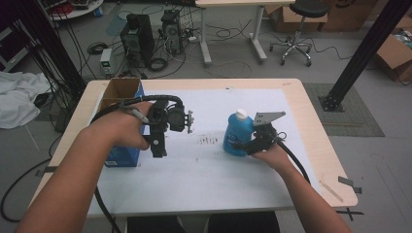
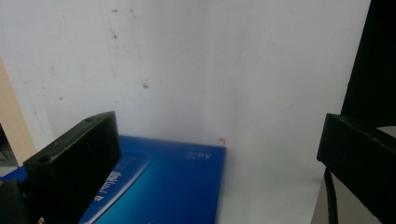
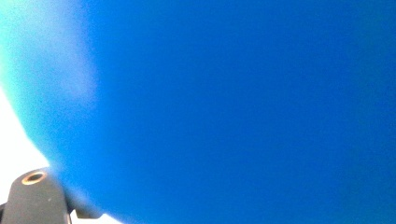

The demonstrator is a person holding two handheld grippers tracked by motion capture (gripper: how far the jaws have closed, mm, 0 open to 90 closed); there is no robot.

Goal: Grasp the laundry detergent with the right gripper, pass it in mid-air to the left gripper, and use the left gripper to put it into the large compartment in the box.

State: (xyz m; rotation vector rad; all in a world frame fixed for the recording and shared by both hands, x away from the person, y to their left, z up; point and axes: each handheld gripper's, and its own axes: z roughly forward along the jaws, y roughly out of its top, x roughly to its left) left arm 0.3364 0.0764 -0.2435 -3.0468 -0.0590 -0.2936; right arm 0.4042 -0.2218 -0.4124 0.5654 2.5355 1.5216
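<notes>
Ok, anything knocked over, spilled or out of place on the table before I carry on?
Nothing spilled or tipped. The blue bottle stands upright with its white cap on, and the blue box sits square at the table's left edge. The only blemish is a patch of dark smudges on the white sheet.

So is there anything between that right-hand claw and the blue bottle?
Nothing visible. The right gripper is right up against the blue bottle, which stands upright on the white sheet. The bottle sits close before its camera.
</notes>
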